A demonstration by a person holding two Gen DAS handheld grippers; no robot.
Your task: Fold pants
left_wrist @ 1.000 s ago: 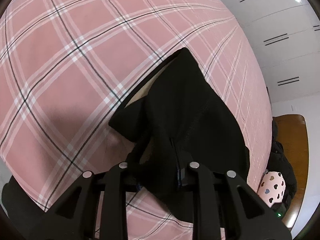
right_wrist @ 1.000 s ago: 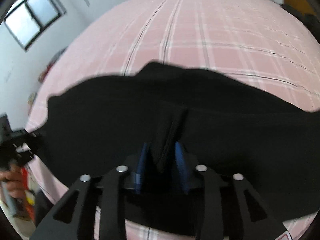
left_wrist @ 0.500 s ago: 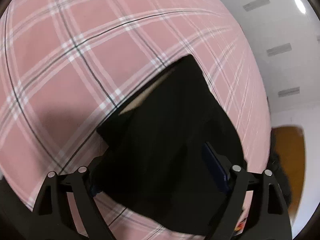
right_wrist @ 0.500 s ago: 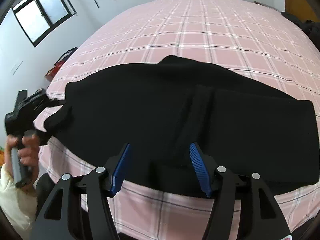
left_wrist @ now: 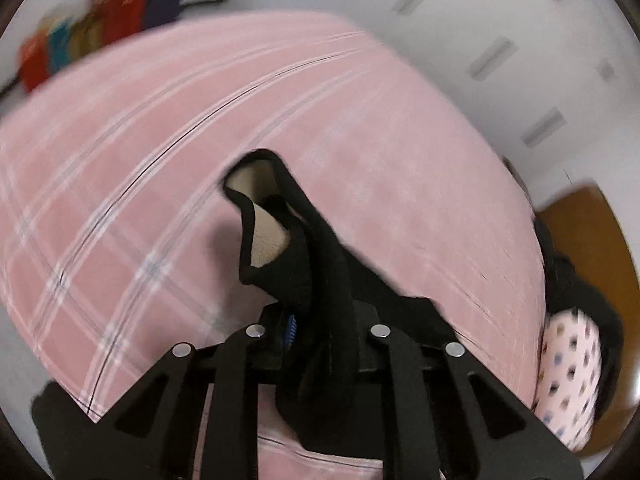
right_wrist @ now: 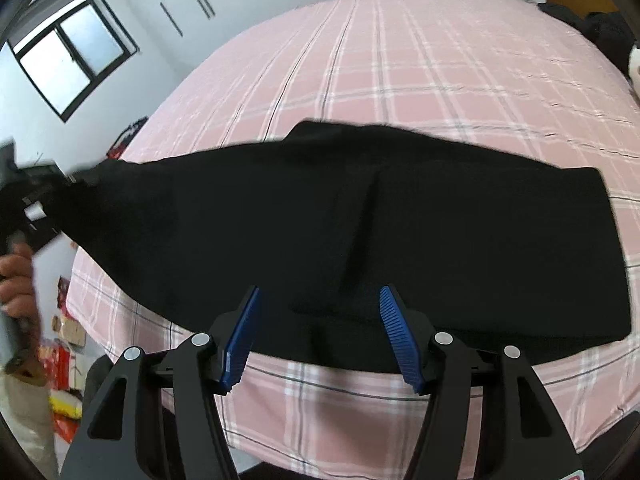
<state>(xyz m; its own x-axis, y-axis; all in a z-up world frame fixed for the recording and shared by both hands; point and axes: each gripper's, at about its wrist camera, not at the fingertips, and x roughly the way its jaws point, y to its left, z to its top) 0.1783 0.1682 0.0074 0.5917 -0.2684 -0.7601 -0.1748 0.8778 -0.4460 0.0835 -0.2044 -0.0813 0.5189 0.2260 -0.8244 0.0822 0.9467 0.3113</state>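
Observation:
Black pants (right_wrist: 400,220) lie spread across the pink plaid bed (right_wrist: 400,60). Their left end is lifted off the sheet. My left gripper (left_wrist: 320,320) is shut on that end (left_wrist: 320,248), and the cream lining (left_wrist: 266,236) shows inside the raised fabric. From the right wrist view the left gripper (right_wrist: 76,178) appears at the far left, held by a hand (right_wrist: 16,280). My right gripper (right_wrist: 320,320) is open over the pants' near edge. Its blue pads (right_wrist: 240,336) stand apart with only flat cloth below them.
A pink item with a heart pattern (left_wrist: 568,376) and dark clothes (left_wrist: 576,280) lie at the bed's right end by a wooden panel (left_wrist: 592,240). A window (right_wrist: 72,48) and white wardrobes line the far walls. Boxes and clutter (right_wrist: 64,360) sit on the floor at left.
My left gripper opened over the pant end, then shut on it again and lifted it off the bed. My right gripper let go of the pinched fold and opened above the near edge.

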